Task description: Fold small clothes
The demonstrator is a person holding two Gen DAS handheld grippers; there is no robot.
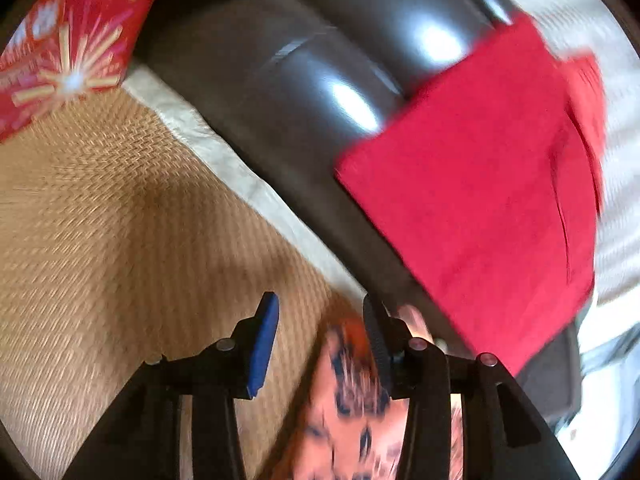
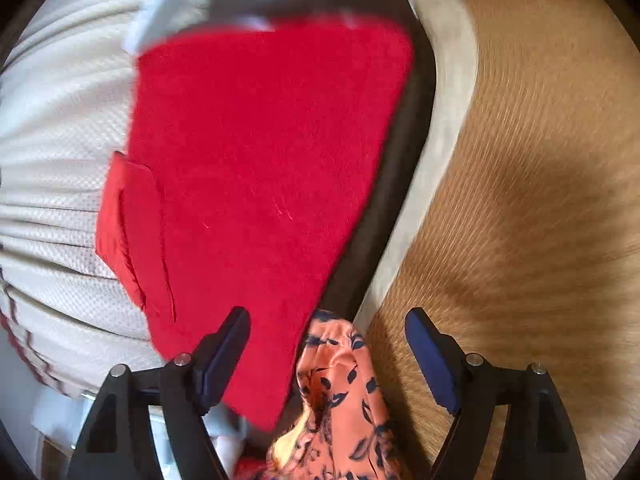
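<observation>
Both tongs, left [image 1: 320, 320] and right [image 2: 328, 340], gape apart; I see orange patterned cloth [image 2: 340, 396] between, red garment [image 2: 256, 184] at twelve o'clock.

no readable text, label, brand, number or sign shows in either view. the red printed fabric with pale starburst shapes [image 1: 68, 48] carries white marks near its upper edge, too blurred to tell as letters.

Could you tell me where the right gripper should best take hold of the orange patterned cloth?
Probably the bunched peak of the orange cloth, which stands up between the open right gripper fingers. Come straight forward from behind it and close across the ridge, keeping clear of the red cloth on its left.
</observation>
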